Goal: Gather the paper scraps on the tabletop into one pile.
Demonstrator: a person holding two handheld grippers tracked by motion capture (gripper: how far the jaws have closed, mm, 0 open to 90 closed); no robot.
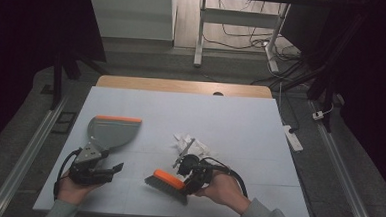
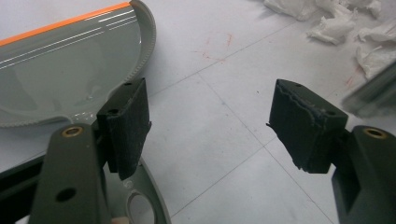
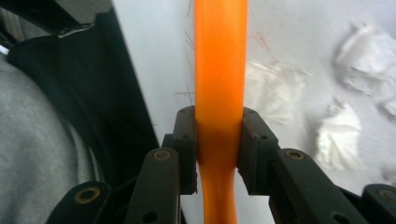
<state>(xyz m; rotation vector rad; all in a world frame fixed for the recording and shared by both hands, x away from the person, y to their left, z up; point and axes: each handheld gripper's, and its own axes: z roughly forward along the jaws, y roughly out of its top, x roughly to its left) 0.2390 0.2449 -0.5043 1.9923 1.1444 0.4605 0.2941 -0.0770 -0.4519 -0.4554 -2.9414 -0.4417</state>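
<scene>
Right gripper [image 3: 218,140] clamps the orange-backed brush [image 1: 167,180] near crumpled paper [image 1: 191,144]; left gripper [image 2: 210,126], jaws apart, beside grey dustpan [image 1: 110,130].

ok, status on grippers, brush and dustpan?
Right gripper shut on orange-handled brush. Left gripper open, beside grey dustpan with orange lip. Crumpled white paper scraps beyond brush, unswept.

Grey dustpan [image 1: 110,132] with orange edge, orange-backed brush [image 1: 169,181], white paper scraps [image 1: 191,144]
</scene>
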